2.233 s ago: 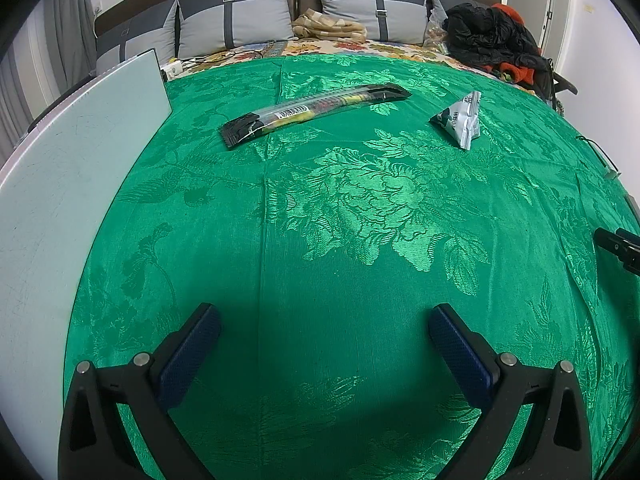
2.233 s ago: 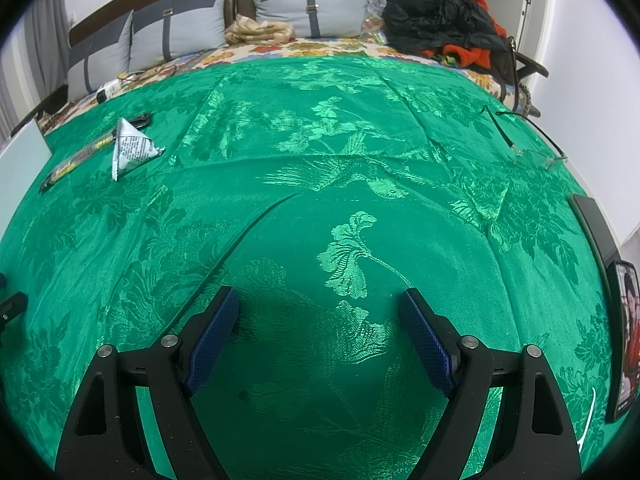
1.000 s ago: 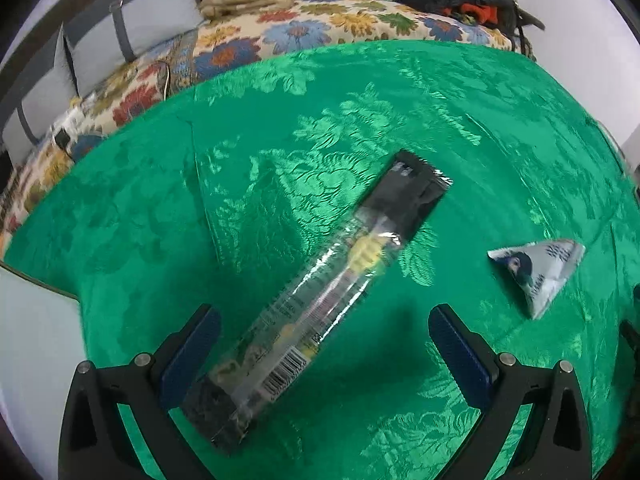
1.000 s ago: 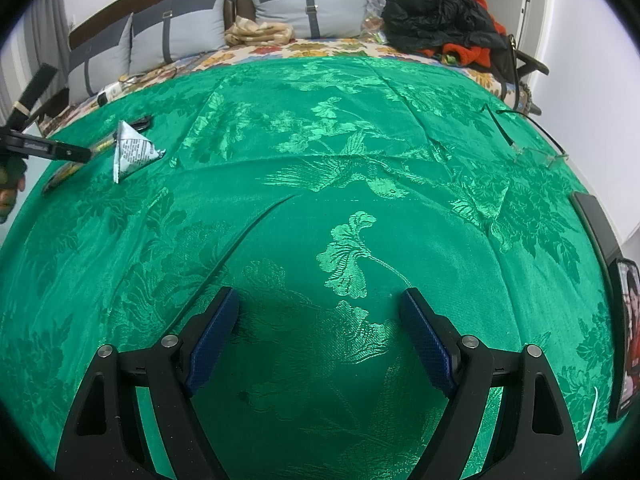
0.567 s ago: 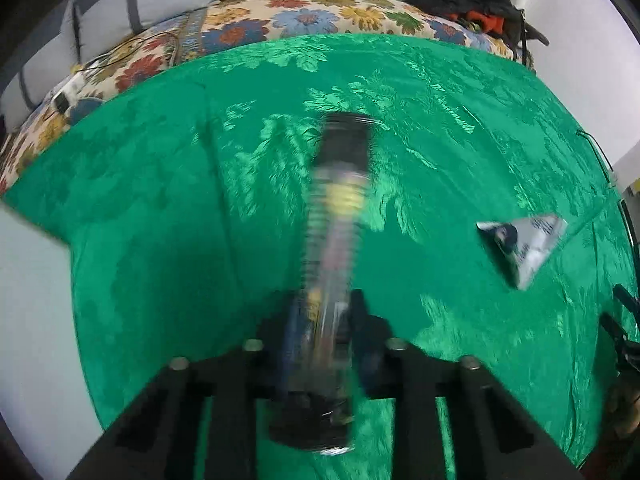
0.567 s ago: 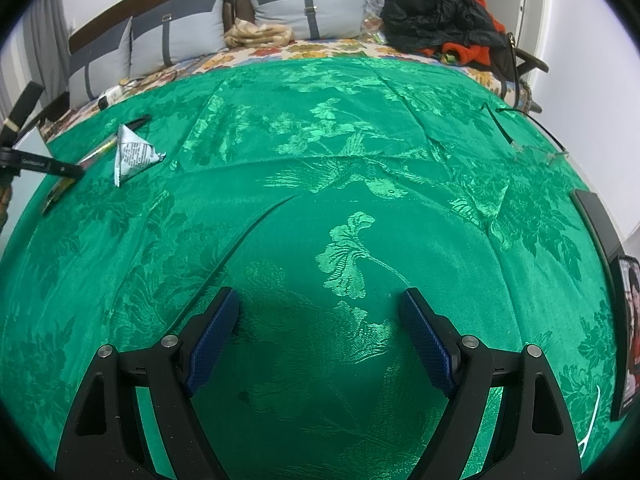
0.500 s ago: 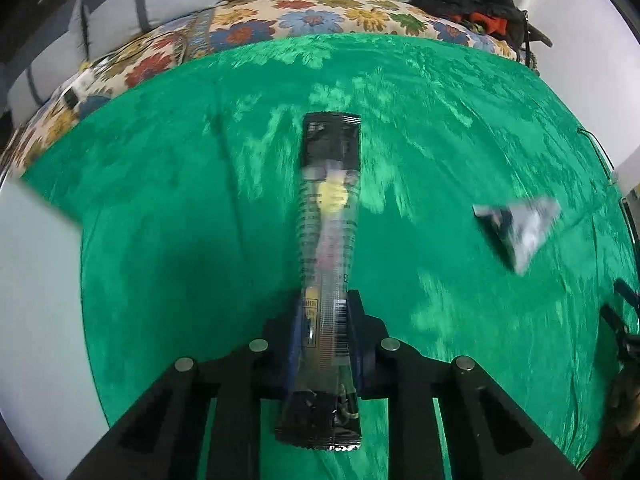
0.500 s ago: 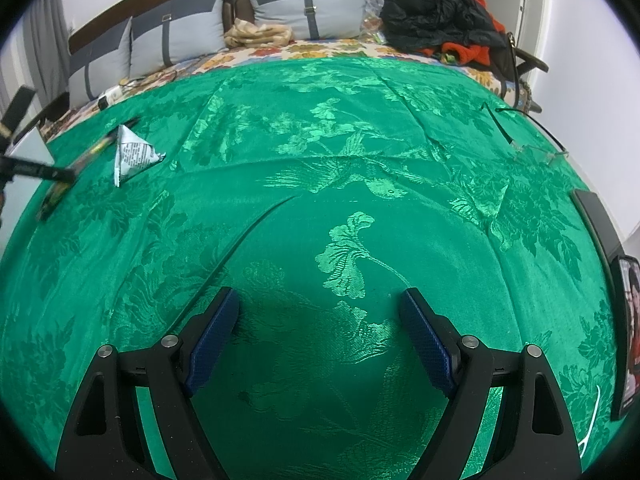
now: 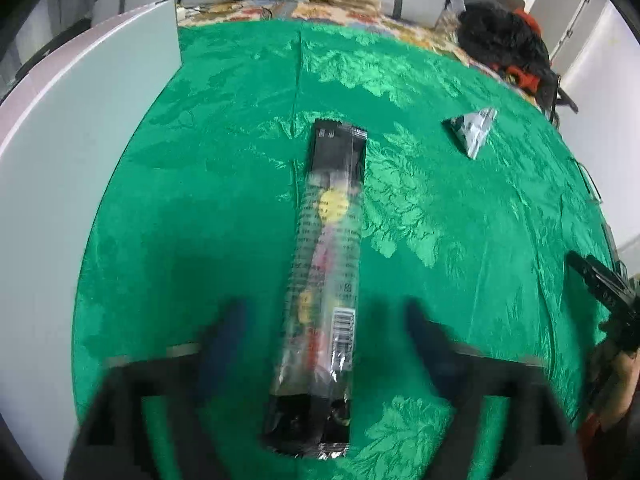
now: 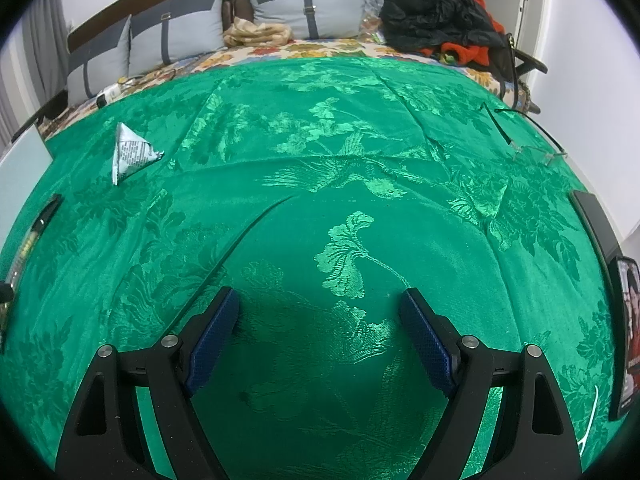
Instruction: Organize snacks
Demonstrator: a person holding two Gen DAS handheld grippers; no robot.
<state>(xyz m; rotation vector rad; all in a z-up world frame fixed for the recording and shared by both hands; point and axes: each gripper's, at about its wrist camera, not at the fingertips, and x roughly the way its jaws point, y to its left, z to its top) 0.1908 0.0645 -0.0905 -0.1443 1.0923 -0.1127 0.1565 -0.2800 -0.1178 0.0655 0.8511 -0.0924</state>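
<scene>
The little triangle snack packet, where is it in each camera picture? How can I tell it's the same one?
Left wrist view: the triangle snack packet lies upper right on the green cloth, right of the long snack packet.
Right wrist view: the triangle snack packet lies upper left on the cloth.
Shared landmark: the black and red clothes pile on the bed behind shows in both views.
</scene>
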